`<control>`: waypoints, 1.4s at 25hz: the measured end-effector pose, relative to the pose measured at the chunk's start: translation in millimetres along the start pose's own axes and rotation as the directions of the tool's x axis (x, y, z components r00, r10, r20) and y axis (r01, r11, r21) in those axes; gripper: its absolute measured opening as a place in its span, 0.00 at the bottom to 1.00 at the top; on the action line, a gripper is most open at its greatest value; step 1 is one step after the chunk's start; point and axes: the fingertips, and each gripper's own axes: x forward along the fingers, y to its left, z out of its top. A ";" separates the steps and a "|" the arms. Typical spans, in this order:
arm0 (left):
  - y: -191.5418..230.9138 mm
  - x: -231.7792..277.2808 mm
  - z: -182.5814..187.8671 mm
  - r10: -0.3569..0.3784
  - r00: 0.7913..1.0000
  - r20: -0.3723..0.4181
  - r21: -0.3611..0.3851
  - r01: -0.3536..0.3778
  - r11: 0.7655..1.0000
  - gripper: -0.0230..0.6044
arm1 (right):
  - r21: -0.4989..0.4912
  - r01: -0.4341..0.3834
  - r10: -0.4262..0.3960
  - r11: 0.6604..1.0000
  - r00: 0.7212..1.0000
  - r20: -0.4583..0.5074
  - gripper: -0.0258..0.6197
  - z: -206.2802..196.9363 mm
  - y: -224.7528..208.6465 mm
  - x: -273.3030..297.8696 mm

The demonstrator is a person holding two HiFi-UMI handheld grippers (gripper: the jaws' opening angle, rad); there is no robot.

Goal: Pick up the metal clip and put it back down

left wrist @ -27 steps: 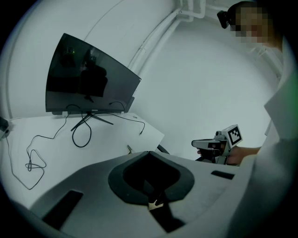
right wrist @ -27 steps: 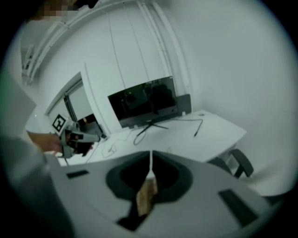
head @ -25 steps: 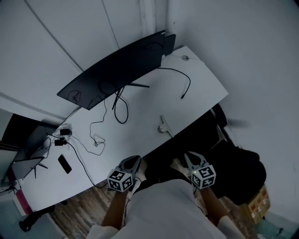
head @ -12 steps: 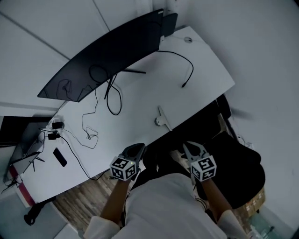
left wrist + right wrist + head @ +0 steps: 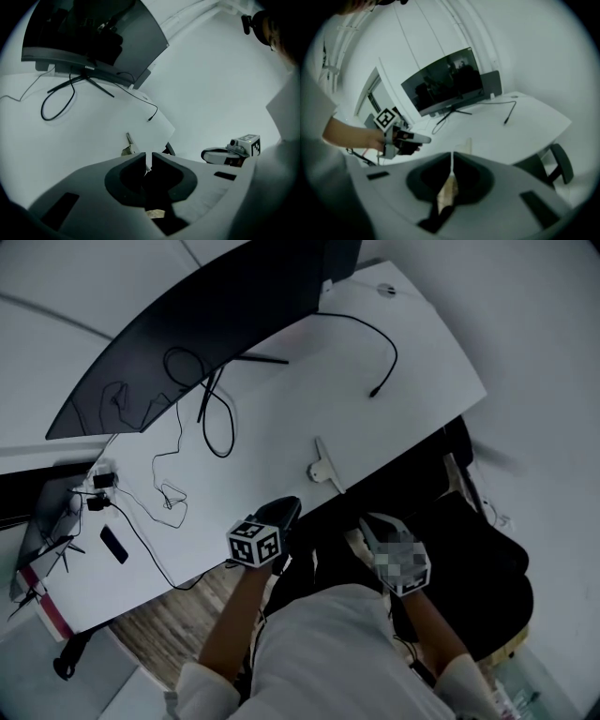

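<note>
The metal clip (image 5: 323,468) lies flat on the white desk (image 5: 281,418), close to its near edge. It also shows small in the left gripper view as the clip (image 5: 128,145) and in the right gripper view as the clip (image 5: 466,143). My left gripper (image 5: 286,509) hovers at the desk edge, short of the clip and to its left. Its jaws (image 5: 149,157) are opening, a narrow gap between them and nothing inside. My right gripper (image 5: 370,521) hangs off the desk above a black chair, shut and empty (image 5: 452,157).
A wide dark monitor (image 5: 187,334) stands at the back of the desk. A looped black cable (image 5: 211,418) and a second cable (image 5: 375,343) trail in front of it. A phone (image 5: 112,543) and small adapters (image 5: 98,488) lie far left. A black chair (image 5: 469,549) sits below right.
The left gripper has moved forward up to the desk's near edge and its jaws have parted slightly. The right gripper has stayed in place. The clip has not moved on the desk.
</note>
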 end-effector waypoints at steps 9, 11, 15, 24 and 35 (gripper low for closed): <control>29.7 54.4 -8.6 0.000 0.998 -0.063 -0.170 -0.011 0.985 0.25 | 0.028 -0.033 0.034 0.999 0.999 -0.038 0.09 -16.9 0.0 22.3; 30.8 62.3 -8.6 0.000 0.997 -0.075 -0.207 -0.016 0.978 0.29 | 0.032 -0.036 0.037 0.999 0.998 -0.046 0.09 -21.0 -1.8 25.1; 35.5 83.3 -13.0 -0.037 0.997 -0.075 -0.310 0.012 0.951 0.34 | 0.041 -0.035 0.038 0.999 0.998 -0.058 0.09 -25.7 -6.2 28.9; 43.8 112.7 -21.3 -0.039 0.994 -0.104 -0.404 -0.007 0.915 0.28 | 0.051 -0.030 0.033 0.998 0.997 -0.070 0.09 -30.5 -18.2 33.5; 34.8 114.7 -19.5 -0.090 0.994 -0.058 -0.447 0.054 0.893 0.10 | 0.031 -0.036 0.038 0.999 0.997 -0.071 0.09 -22.0 -21.8 36.4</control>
